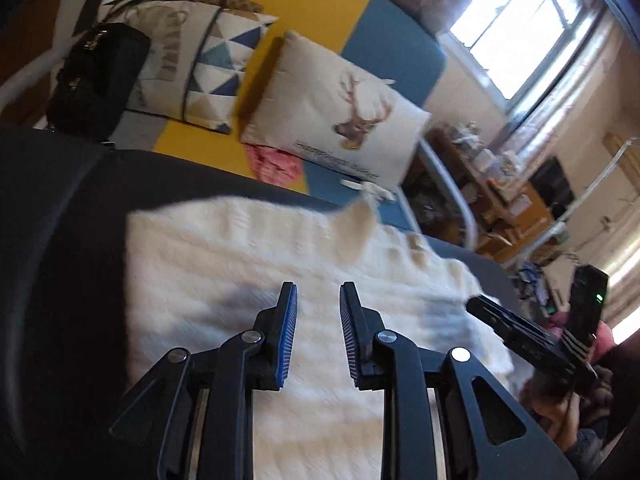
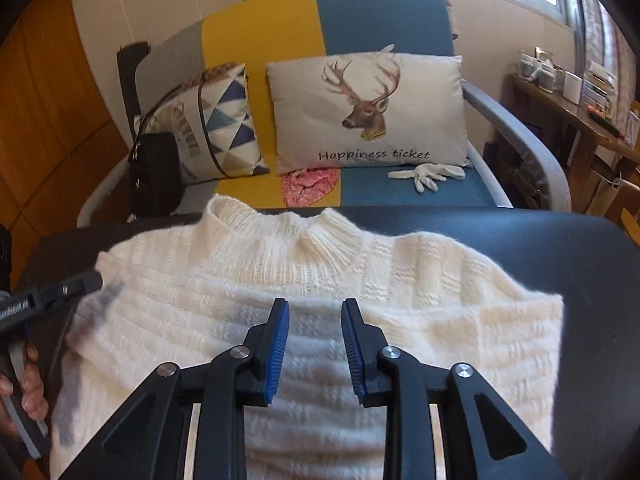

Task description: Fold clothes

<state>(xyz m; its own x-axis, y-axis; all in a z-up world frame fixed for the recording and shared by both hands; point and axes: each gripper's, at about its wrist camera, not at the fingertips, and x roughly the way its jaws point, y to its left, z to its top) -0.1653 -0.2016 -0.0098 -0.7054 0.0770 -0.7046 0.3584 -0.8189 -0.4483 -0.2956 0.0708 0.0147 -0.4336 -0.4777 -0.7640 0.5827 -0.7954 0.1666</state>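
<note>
Sweater [image 2: 320,280] flat on dark table [image 2: 560,240], collar away, sides apparently folded in. Left gripper [image 1: 318,300] and right gripper [image 2: 315,316]: jaws apart, empty, above knit. Next, likely: clamp near hem corners, lift evenly, fold toward collar, keep edges aligned.

The left gripper [image 1: 318,294] is angling downward, its blue-padded jaws standing apart with nothing pinched between them; the right gripper [image 2: 315,312] is tilting down likewise, jaws parted and empty; a hand [image 2: 28,384] is gripping the left gripper's handle.
</note>
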